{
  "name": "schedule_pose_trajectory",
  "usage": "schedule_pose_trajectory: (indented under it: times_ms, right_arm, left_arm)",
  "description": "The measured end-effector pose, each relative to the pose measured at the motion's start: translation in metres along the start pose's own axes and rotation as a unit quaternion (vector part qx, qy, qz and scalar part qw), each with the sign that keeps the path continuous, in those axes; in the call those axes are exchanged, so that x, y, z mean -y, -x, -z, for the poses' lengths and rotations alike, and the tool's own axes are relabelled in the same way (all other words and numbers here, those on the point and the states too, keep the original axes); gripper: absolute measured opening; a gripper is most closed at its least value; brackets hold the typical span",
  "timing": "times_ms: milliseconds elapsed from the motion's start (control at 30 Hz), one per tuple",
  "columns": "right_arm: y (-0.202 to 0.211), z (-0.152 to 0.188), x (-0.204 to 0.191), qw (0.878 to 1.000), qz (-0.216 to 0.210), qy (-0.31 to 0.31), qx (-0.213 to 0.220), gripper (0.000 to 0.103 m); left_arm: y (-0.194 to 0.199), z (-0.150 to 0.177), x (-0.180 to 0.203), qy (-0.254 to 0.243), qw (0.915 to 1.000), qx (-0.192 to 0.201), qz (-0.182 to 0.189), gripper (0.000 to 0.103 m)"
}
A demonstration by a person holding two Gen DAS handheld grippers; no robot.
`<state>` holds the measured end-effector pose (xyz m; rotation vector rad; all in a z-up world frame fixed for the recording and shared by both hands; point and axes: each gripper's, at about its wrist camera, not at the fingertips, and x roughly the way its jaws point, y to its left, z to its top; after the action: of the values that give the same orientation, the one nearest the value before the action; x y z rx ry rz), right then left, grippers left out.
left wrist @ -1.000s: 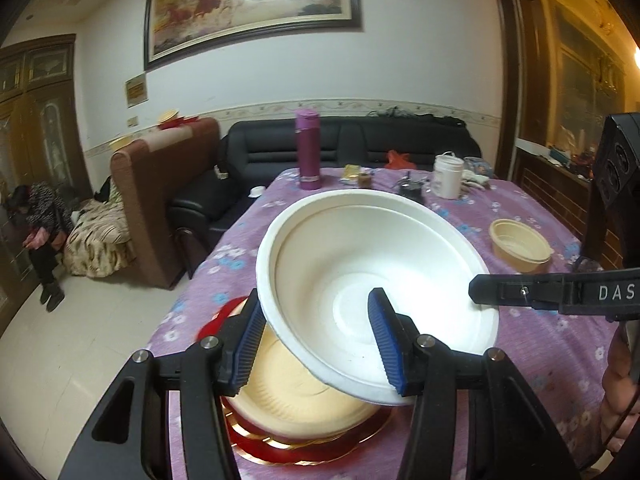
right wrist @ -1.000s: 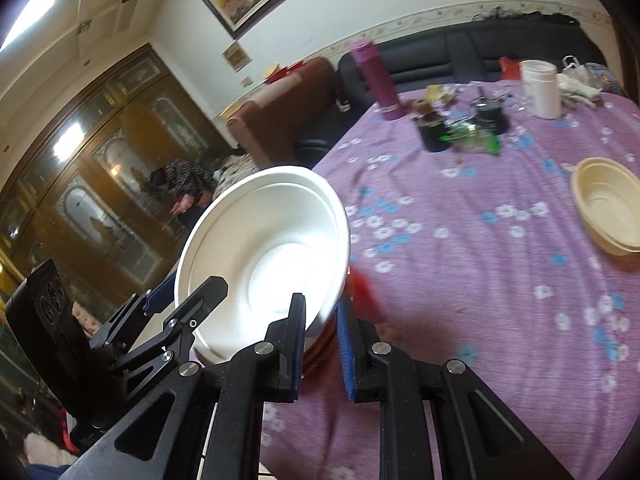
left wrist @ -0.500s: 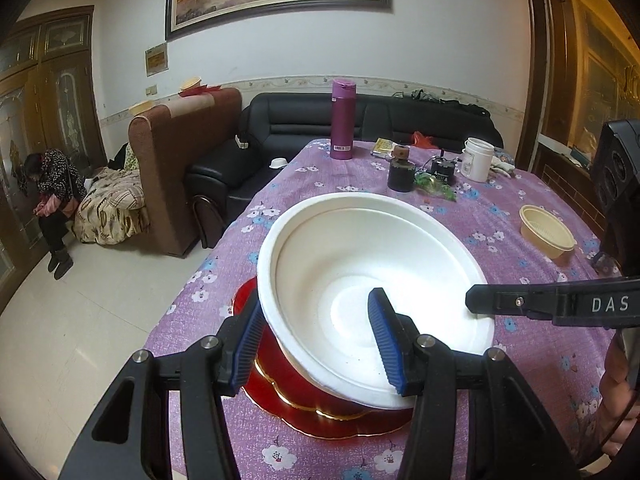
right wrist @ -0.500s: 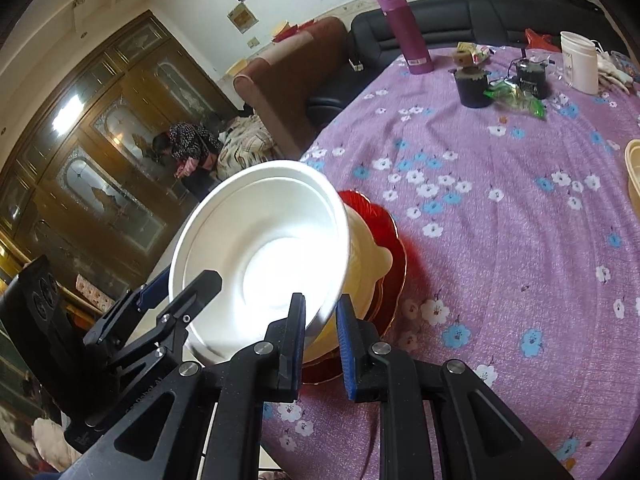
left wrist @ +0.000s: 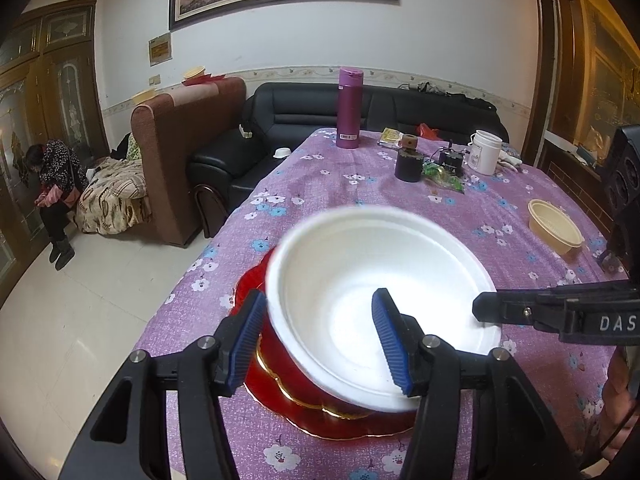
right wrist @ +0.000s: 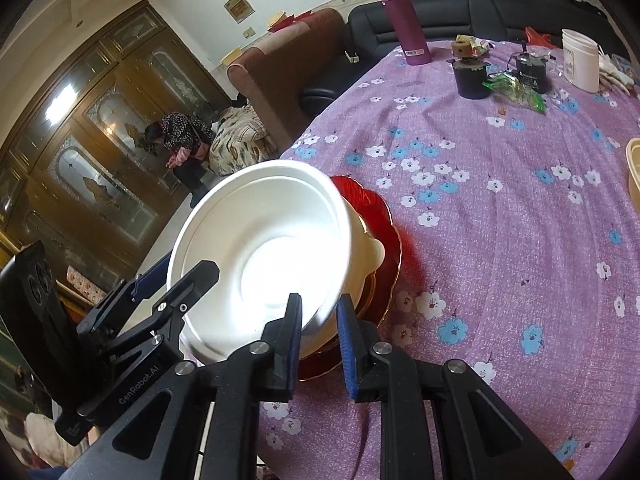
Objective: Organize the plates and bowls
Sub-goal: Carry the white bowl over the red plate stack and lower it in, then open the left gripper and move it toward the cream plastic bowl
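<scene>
A large white bowl (left wrist: 380,292) is tilted over a stack of red gold-rimmed plates (left wrist: 280,384) near the table's front left edge. My left gripper (left wrist: 320,340) straddles the bowl's near rim, one blue pad outside and one inside, jaws wide. My right gripper (right wrist: 318,340) is narrowed on the bowl's rim (right wrist: 320,320), one finger each side. In the right wrist view the bowl (right wrist: 260,252) covers a cream plate (right wrist: 372,248) on the red plates (right wrist: 376,216). A cream bowl (left wrist: 554,228) sits at the right.
A purple floral cloth (left wrist: 400,196) covers the table. At the far end stand a magenta flask (left wrist: 349,108), a dark jar (left wrist: 408,164), a white container (left wrist: 485,152) and a green wrapper (left wrist: 444,172). Sofas and a seated person (left wrist: 56,184) are at the left.
The white bowl has come down closer to the red plate stack and shifted right in the left wrist view. Both grippers moved with it and kept their hold.
</scene>
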<state>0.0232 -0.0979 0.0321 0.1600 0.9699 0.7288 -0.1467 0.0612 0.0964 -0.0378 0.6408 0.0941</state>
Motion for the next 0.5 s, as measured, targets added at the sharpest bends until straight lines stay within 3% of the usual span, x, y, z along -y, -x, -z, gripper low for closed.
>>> schedule_pose_trajectory:
  times_ms: [167,500]
  right_arm:
    - [0.003,0.002,-0.004,1.0,0.005,0.016,0.004,0.036]
    - [0.038,0.008,0.021,0.999,-0.006,-0.011,0.039,0.037]
  left_arm:
    - [0.003,-0.002,-0.001,0.004,1.0,0.006,-0.005,0.058]
    - [0.026,-0.011,0.016,-0.009,0.9992,0.037,0.014,0.059]
